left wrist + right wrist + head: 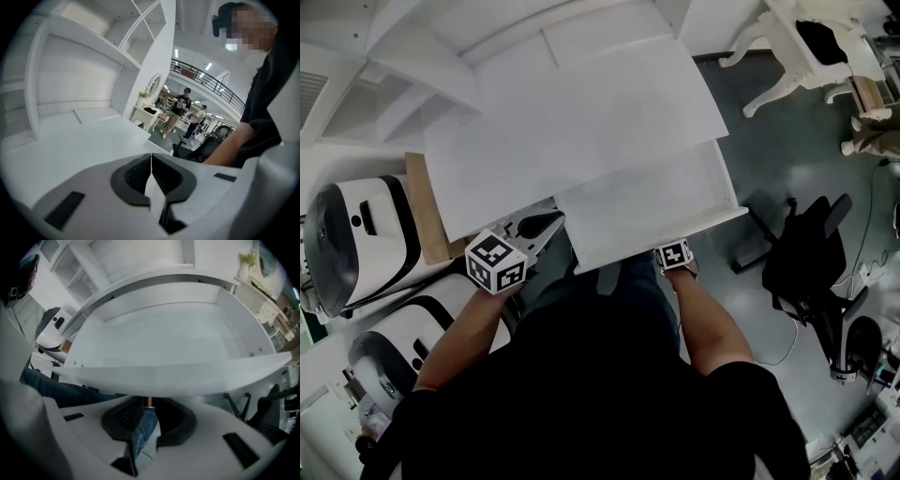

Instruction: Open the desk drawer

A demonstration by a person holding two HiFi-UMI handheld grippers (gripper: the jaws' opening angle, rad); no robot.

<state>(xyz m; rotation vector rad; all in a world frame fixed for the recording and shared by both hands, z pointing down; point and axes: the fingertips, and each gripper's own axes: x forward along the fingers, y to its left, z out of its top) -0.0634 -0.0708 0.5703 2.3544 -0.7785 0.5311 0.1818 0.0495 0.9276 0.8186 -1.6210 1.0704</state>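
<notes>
Seen from above, a person in a black top reaches both bare forearms forward to a white desk. The right tongs (149,405) sit under the front lip of the single desk drawer (652,208), with their jaws closed on its small brass knob (149,401). The left tongs (542,226) hover just left of the drawer, at the near edge of the surface (572,122). Their jaws are pressed together and hold nothing. The drawer stands open, showing its white floor. Left of the drawer are a wooden board (427,211) and two rounded white-and-black machines (356,239). Right of the drawer, one black office chair (806,253) stands on a grey floor (769,150).
</notes>
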